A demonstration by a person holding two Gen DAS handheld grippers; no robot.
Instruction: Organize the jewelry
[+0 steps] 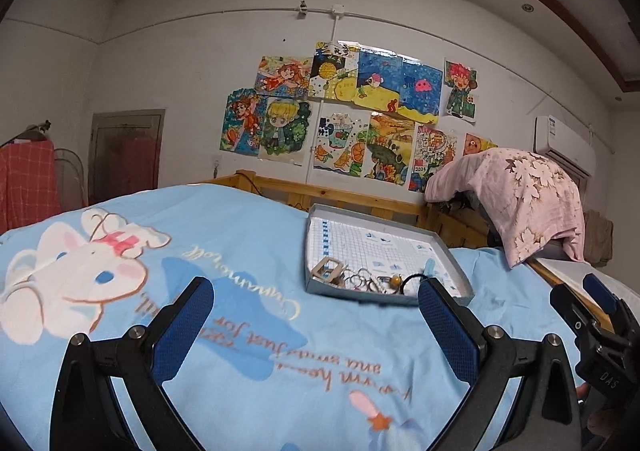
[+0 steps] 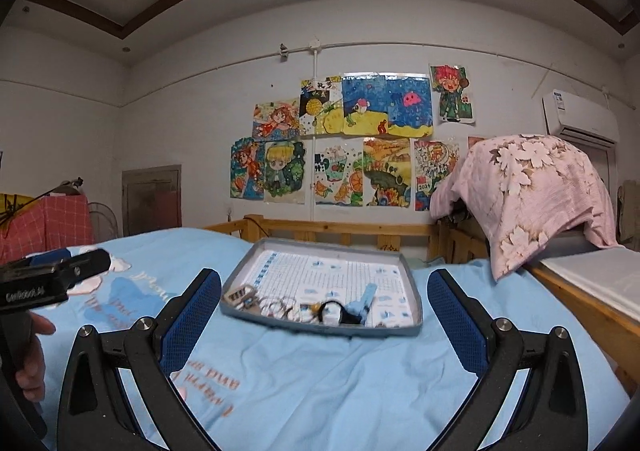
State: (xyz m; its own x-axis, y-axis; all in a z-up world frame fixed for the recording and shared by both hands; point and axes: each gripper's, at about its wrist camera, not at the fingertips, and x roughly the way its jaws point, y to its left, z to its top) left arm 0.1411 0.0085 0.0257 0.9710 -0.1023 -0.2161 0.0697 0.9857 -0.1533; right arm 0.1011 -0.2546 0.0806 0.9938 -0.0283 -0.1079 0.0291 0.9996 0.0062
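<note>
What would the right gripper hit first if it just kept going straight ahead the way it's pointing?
Most likely the near rim of the grey tray, which lies on the blue bedsheet directly ahead of the open right gripper. Depth is unclear, so it might pass just above the rim.

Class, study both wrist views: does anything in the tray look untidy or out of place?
Yes. The jewelry lies heaped along the near edge of the shallow grey tray, rings and black loop overlapping, leaving most of the tray bare.
</note>
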